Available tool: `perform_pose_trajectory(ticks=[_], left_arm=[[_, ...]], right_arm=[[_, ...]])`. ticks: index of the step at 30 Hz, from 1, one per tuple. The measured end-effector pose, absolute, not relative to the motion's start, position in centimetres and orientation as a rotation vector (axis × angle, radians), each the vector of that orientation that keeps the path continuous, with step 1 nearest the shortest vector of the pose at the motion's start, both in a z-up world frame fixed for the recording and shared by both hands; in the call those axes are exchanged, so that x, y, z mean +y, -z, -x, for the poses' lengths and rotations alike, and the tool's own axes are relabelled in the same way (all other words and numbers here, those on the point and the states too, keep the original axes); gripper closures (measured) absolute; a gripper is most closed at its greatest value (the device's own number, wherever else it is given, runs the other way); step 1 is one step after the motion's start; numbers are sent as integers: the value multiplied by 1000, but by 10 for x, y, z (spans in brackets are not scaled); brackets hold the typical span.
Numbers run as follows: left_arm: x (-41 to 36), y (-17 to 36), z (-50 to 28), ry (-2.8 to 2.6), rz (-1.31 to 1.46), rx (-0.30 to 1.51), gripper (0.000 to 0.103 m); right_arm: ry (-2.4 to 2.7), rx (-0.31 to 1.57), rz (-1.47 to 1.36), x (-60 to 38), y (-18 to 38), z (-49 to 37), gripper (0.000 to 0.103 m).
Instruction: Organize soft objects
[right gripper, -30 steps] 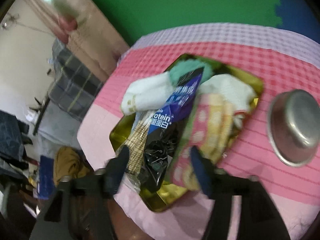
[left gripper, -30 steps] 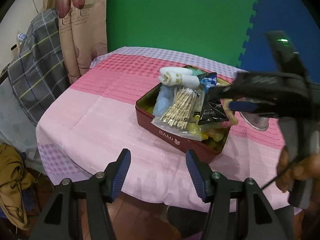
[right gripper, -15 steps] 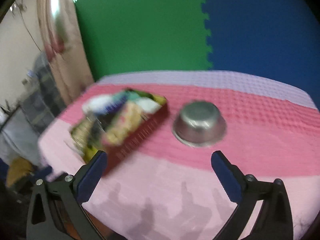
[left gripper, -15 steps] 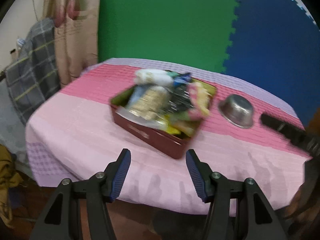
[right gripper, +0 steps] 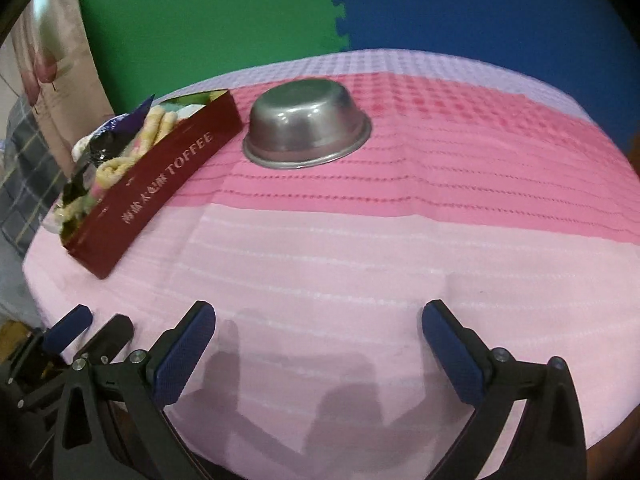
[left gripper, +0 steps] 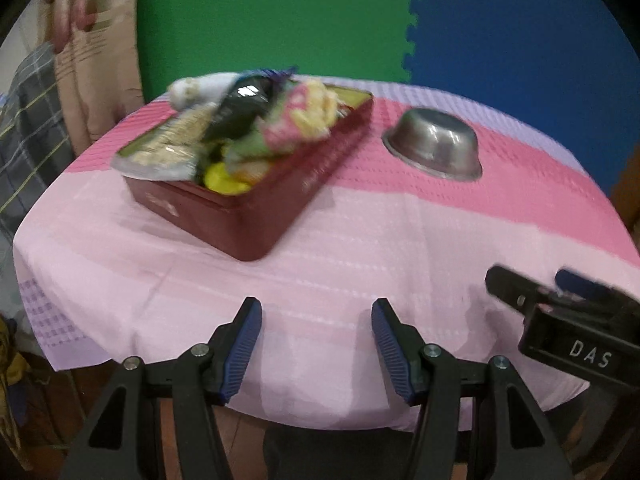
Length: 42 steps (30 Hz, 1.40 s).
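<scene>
A dark red tin [left gripper: 256, 216] [right gripper: 160, 188] sits on the left of the table, piled with soft things. On top lie a pink-and-yellow rolled cloth [left gripper: 304, 120] [right gripper: 120, 164], a white roll [left gripper: 200, 88] and a dark snack packet [left gripper: 240, 108]. My left gripper [left gripper: 316, 320] hangs open over the near edge of the tablecloth, well short of the tin. My right gripper [right gripper: 318, 320] stands wide open over bare cloth, with nothing between its fingers. Each gripper shows at the edge of the other's view: the right gripper [left gripper: 560, 300] and the left gripper [right gripper: 88, 328].
A steel bowl [left gripper: 434, 148] [right gripper: 306, 128] lies upside down just right of the tin. A pink and lilac tablecloth [right gripper: 360, 240] covers the round table. Green and blue foam mats line the wall behind; a curtain [left gripper: 96, 52] and plaid fabric [left gripper: 24, 120] hang at the left.
Both grippers have drawn back from the tin to the table's near edge. The right gripper, earlier half-open around the things in the tin, now stands wide open and empty.
</scene>
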<state>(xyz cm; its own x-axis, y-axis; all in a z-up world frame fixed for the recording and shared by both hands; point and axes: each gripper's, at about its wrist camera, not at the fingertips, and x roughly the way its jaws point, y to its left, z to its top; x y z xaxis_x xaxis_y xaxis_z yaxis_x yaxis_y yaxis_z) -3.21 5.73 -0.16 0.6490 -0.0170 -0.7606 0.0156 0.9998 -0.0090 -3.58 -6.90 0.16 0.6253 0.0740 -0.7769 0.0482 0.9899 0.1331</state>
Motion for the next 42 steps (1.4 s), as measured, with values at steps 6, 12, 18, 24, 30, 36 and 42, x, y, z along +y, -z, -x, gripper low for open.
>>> perform_pose_trajectory(ticks=[6, 12, 18, 24, 30, 36, 42], left_arm=[[49, 5, 31, 8, -35, 852, 39], [55, 7, 31, -9, -4, 852, 30], [57, 7, 33, -13, 1, 848, 28], [56, 7, 32, -15, 4, 849, 27], [58, 6, 33, -15, 8, 850, 26], [58, 7, 33, -14, 8, 850, 26], [58, 7, 32, -14, 8, 850, 26]], right_arm=[[71, 882, -66, -62, 5, 37, 0], [113, 873, -65, -60, 5, 37, 0], [119, 849, -74, -59, 6, 40, 0], [125, 816, -75, -59, 7, 42, 0], [126, 807, -69, -59, 7, 44, 0], [126, 806, -68, -59, 7, 44, 0], [126, 801, -64, -58, 8, 45, 0]])
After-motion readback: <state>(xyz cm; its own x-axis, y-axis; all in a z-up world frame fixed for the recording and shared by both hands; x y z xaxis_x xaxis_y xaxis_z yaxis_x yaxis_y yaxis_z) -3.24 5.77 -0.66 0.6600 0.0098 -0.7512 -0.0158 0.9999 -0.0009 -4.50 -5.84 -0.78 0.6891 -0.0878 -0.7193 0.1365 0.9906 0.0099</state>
